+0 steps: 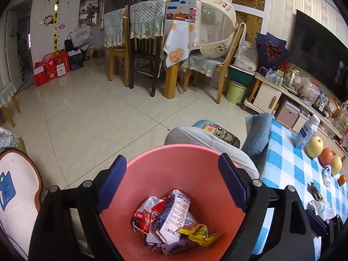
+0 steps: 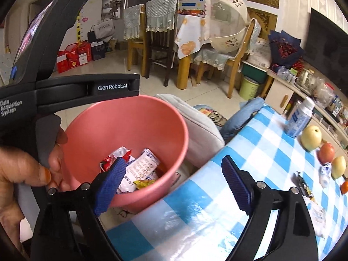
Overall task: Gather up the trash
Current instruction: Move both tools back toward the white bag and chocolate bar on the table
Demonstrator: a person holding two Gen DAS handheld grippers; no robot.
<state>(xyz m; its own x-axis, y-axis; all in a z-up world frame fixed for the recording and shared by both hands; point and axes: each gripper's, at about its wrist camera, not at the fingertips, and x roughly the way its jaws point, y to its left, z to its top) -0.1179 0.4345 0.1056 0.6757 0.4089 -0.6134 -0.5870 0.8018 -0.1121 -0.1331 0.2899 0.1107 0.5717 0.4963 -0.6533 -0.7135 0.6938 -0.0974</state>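
Pink bin (image 1: pixel 174 174) sits just off edge of checked table (image 2: pixel 250 156), carton and wrappers already inside. My left gripper (image 1: pixel 173 184) hangs directly over bin mouth, jaws spread wide, nothing between pads. My right gripper (image 2: pixel 174 187) straddles bin rim and table edge, likewise released, empty. Remaining trash, dark wrapper (image 2: pixel 304 187) and crumpled white packet (image 2: pixel 316 215), lies on table away from bin, nearer my right gripper; wrapper's long axis runs roughly away from me.

Readable words on the tool and one bag
The left gripper (image 2: pixel 69 91) body shows "GenRobot.AI" and "Data Acquisition System"; a white paper bag (image 1: pixel 82 35) by the wall says "TIYUE"
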